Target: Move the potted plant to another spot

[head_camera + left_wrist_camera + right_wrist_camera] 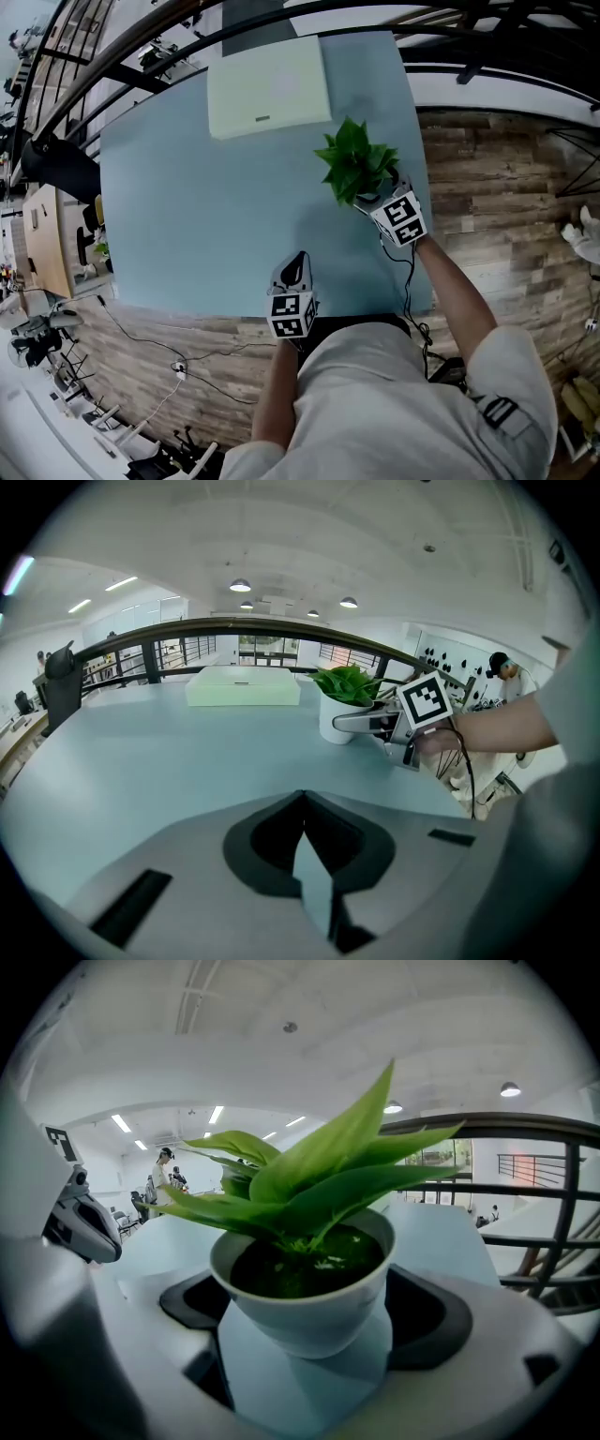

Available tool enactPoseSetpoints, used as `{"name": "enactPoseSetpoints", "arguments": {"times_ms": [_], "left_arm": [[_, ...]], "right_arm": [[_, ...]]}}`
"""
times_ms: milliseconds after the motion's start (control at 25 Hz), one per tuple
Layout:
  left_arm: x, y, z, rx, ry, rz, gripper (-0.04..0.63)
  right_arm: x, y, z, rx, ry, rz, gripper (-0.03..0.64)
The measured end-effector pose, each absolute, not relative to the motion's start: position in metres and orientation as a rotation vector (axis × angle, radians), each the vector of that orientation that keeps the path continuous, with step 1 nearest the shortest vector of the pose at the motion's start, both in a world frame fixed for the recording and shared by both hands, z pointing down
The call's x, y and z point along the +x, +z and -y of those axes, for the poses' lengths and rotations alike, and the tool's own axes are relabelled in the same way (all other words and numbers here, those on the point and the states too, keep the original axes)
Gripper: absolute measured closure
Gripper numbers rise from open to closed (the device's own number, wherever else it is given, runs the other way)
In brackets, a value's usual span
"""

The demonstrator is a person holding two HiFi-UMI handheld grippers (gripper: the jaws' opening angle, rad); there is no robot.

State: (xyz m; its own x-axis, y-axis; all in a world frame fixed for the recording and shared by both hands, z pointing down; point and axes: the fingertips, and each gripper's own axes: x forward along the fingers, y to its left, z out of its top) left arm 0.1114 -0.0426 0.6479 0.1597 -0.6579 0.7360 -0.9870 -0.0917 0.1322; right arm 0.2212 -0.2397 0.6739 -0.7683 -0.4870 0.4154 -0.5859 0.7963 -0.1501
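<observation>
Two grippers work over the table (206,216): the left gripper (298,259), near the table's front edge, has its jaws closed and empty. The right gripper (367,197) has its jaws spread wide. The potted plant (356,164) stands between them, near the table's right edge.

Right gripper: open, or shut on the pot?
Open: the right gripper has its jaws wide, a gap showing on each side of the pot between them.

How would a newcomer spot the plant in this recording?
Start at the pale blue table and go to its right edge. The potted plant stands there between the open jaws of the right gripper: a white pot with broad green leaves, unlike the flat pale box at the far edge.
</observation>
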Motion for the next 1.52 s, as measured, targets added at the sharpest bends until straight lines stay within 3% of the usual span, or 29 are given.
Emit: {"name": "enactPoseSetpoints", "arguments": {"times_ms": [960, 1520], "left_arm": [[0.11, 0.643, 0.041, 1.84, 0.655, 1.57, 0.583], [0.129, 0.612, 0.067, 1.962, 0.597, 1.58, 0.583]], "right_arm": [[0.221, 0.66, 0.221, 0.874, 0.405, 2.626, 0.117], [0.242, 0.598, 0.204, 0.949, 0.366, 2.721, 0.117]]}}
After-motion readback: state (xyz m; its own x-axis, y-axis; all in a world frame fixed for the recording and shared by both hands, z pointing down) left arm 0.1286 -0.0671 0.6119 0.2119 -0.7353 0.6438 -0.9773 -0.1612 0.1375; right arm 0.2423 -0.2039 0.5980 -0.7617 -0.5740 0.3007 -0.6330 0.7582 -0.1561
